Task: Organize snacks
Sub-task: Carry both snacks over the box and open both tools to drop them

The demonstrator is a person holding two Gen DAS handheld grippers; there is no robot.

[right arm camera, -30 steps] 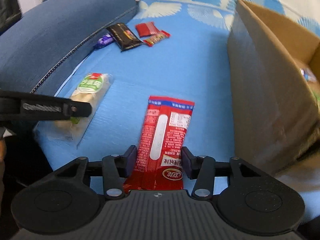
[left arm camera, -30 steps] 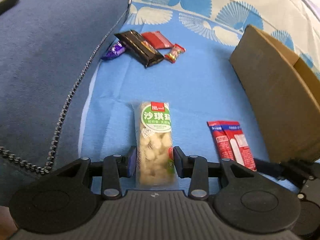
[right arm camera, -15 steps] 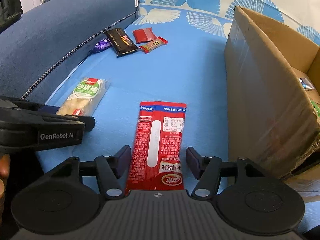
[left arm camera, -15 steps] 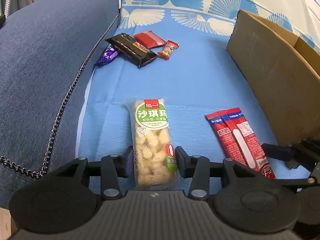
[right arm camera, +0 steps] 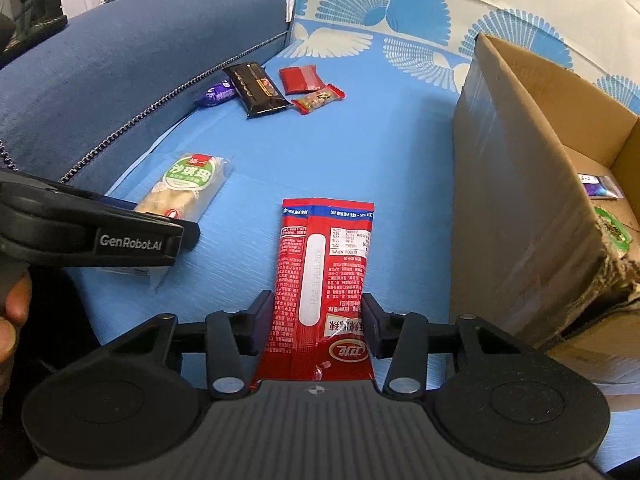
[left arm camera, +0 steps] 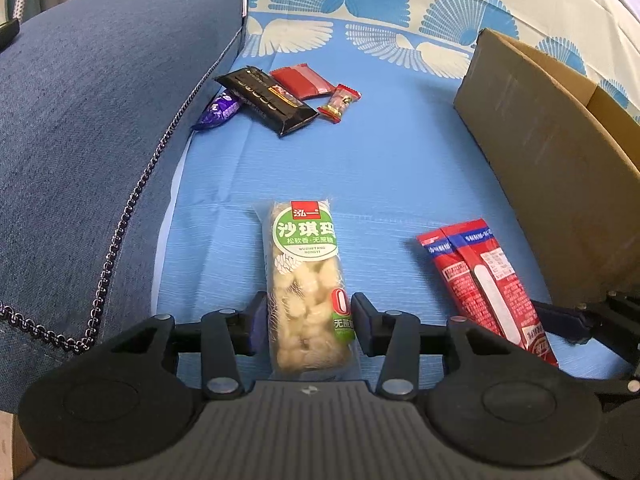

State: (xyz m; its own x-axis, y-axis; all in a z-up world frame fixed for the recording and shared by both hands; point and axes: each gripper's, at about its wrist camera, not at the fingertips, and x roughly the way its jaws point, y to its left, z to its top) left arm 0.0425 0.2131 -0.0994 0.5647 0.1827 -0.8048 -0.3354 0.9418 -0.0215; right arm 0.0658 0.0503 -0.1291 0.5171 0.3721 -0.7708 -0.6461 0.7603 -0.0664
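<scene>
My left gripper [left arm camera: 307, 316] is shut on the near end of a clear snack pack with a green label [left arm camera: 305, 276]; the pack also shows in the right wrist view [right arm camera: 188, 184]. My right gripper [right arm camera: 318, 322] is shut on the near end of a long red snack packet [right arm camera: 320, 280], which also shows in the left wrist view [left arm camera: 484, 280]. Both packs hang just above the blue sofa cover [left arm camera: 400, 160]. An open cardboard box [right arm camera: 532, 184] stands to the right of both grippers, with a few wrappers inside.
At the back left lie a black bar [left arm camera: 268, 98], a purple candy [left arm camera: 218, 110], a red packet [left arm camera: 302, 80] and a small red candy [left arm camera: 339, 102]. The dark blue sofa arm [left arm camera: 92, 120] rises on the left. The left gripper's body [right arm camera: 92, 236] crosses the right view.
Both grippers have risen and pulled back a little, each with its pack. The right jaws opened half a second ago and are closed on the red packet again.
</scene>
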